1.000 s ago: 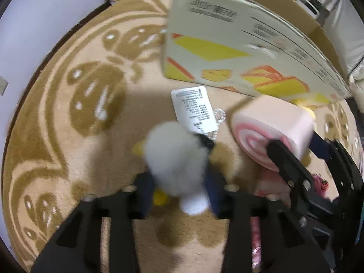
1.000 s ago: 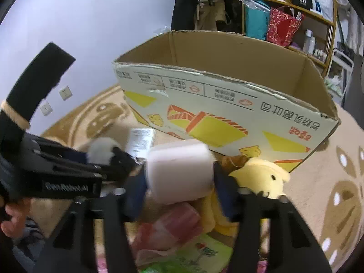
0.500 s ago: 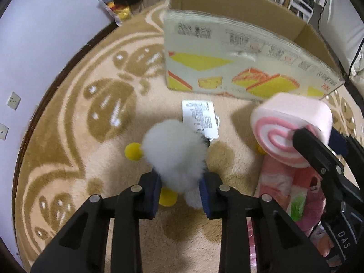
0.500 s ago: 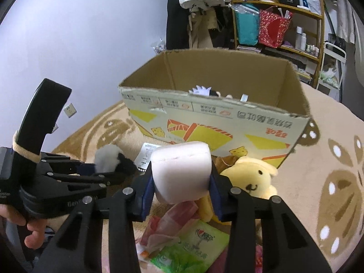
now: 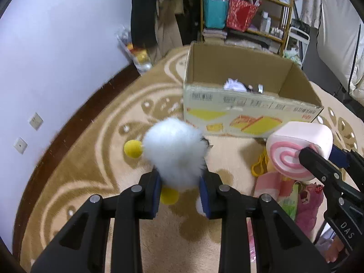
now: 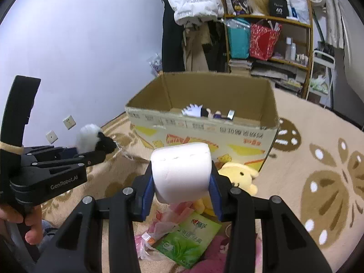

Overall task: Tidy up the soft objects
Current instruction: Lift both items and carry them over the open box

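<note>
My left gripper (image 5: pixel 179 186) is shut on a fluffy white plush (image 5: pixel 174 151) with yellow feet, held above the rug; it also shows in the right wrist view (image 6: pixel 91 137). My right gripper (image 6: pixel 180 188) is shut on a pink swirl-roll plush (image 6: pixel 180 173), which the left wrist view shows from its swirl end (image 5: pixel 295 150). The open cardboard box (image 6: pixel 204 122) stands ahead of both, with a small white-haired doll (image 6: pixel 196 111) inside. A yellow plush (image 6: pixel 236 175) lies on the rug before the box.
A green packet (image 6: pixel 188 238), pink wrappers (image 6: pixel 168 218) and a dark pink plush (image 5: pixel 309 200) lie on the beige patterned rug (image 6: pixel 318 159). A cluttered shelf (image 6: pixel 268 36) and hanging clothes stand behind the box. The wall is at the left.
Both grippers have risen with their plush toys and tilted up, so the box's inside and the room behind now show. The tag on the rug is out of view.
</note>
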`<state>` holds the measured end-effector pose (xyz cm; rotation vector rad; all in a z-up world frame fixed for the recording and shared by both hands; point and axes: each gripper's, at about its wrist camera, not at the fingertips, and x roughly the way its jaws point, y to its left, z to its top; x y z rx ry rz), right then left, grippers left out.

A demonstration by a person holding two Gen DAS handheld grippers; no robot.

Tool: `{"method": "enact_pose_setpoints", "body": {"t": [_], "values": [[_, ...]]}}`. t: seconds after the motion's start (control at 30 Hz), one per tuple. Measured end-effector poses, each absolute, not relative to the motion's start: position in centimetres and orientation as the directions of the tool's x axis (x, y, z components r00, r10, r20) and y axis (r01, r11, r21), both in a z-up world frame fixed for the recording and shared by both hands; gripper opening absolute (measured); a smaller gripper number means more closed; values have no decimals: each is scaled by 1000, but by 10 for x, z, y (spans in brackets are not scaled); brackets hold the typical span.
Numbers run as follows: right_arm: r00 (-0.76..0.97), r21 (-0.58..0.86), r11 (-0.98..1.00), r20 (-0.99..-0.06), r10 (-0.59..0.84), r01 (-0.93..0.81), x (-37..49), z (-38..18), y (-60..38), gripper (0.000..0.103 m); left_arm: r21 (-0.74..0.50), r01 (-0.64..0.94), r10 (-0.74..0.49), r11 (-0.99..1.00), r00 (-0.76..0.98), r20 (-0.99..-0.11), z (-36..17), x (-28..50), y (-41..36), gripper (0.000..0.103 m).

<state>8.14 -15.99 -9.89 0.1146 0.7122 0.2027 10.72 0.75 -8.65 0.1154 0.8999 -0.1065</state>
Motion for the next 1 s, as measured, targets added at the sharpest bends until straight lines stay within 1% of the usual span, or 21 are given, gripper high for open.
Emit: {"method": "enact_pose_setpoints", "body": {"t": [0.23,0.4,0.77,1.0], "values": [[758,172,976,-617,212,-133,78,-85,-165,45,83,154,-32,985,630,-776,-83,105,8,27],[773,164,978,-601,203,-129,75,-76,-169,45,86,157,-40,984,661,-749,-75,103,8,27],[838,142,984,-519,165,-105,69,-40,-183,45,101,176,-71,979,762,-643,-33,103,7,27],[864,122,988,-483,140,-92,79,-30,-192,45,111,184,-87,977,813,-576,-10,115,4,27]]}}
